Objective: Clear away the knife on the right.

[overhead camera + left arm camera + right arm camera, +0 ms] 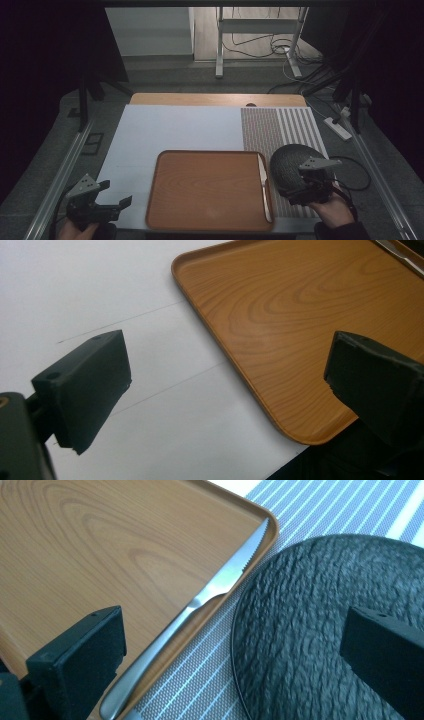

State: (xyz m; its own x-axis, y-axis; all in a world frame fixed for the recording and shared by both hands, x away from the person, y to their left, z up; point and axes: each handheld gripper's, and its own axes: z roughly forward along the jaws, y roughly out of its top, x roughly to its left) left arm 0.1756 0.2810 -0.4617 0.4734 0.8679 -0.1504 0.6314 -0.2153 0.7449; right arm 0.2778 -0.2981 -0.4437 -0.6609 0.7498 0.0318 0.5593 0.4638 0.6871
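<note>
**Knife at the tray's edge, both grippers empty**

You had the table (150, 130) before you under a white sheet, with a striped placemat (280, 130) on its right side. The wooden tray (210, 190) sat at the near edge, bare but for the knife. Just right of it the dark textured plate (290, 162) lay on the placemat, close beside the tray's right rim.

Your right gripper (307, 192) hung over the plate's near side, jaws spread wide with nothing between them; in its own view they straddled the knife (200, 600) and the plate's rim. Your left gripper (112, 202) waited off the tray's near left corner, likewise wide and empty.

The knife lay inside the tray, hard along its right rim, serrated tip pointing away from you.

The risk, as I judged it: with the blade tucked against the raised rim, one jaw could land on the rim or nudge the plate, so the knife might skid or tip out rather than be gripped.

No brand, label or writing could be read anywhere.
</note>
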